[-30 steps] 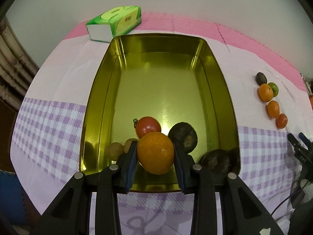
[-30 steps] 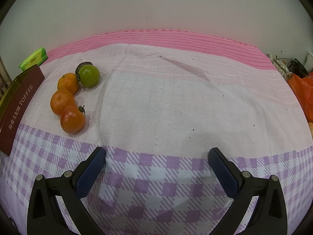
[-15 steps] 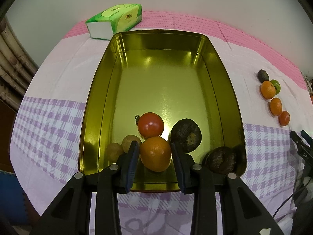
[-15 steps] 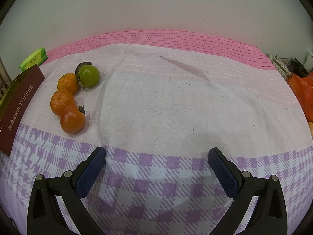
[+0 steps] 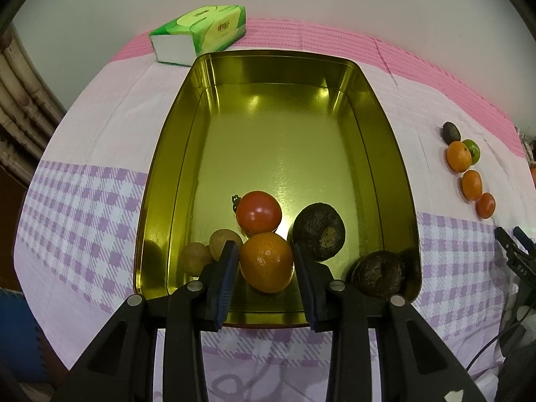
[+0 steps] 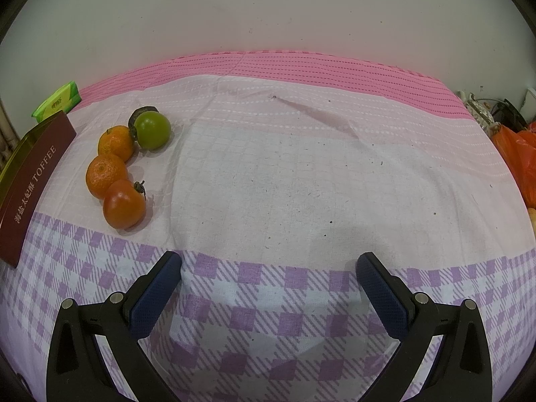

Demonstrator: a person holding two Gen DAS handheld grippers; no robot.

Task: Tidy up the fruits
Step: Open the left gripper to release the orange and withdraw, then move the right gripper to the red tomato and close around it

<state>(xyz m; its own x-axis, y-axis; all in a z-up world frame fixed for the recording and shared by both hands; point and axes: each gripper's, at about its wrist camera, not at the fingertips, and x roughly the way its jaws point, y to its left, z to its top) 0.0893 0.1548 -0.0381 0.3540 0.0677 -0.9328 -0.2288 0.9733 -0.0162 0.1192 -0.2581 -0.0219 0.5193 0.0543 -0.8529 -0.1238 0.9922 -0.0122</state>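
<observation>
Orange sits clamped in the left hand-held gripper over the tin; right hand-held gripper gapes empty.

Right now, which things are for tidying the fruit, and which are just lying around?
For the job:
- gold tin
- orange in the left gripper
- tomato, two dark fruits and two small brown fruits in the tin
- five fruits on the cloth
- right gripper, open and empty

Just lying about:
- green tissue pack
- orange bag
</observation>
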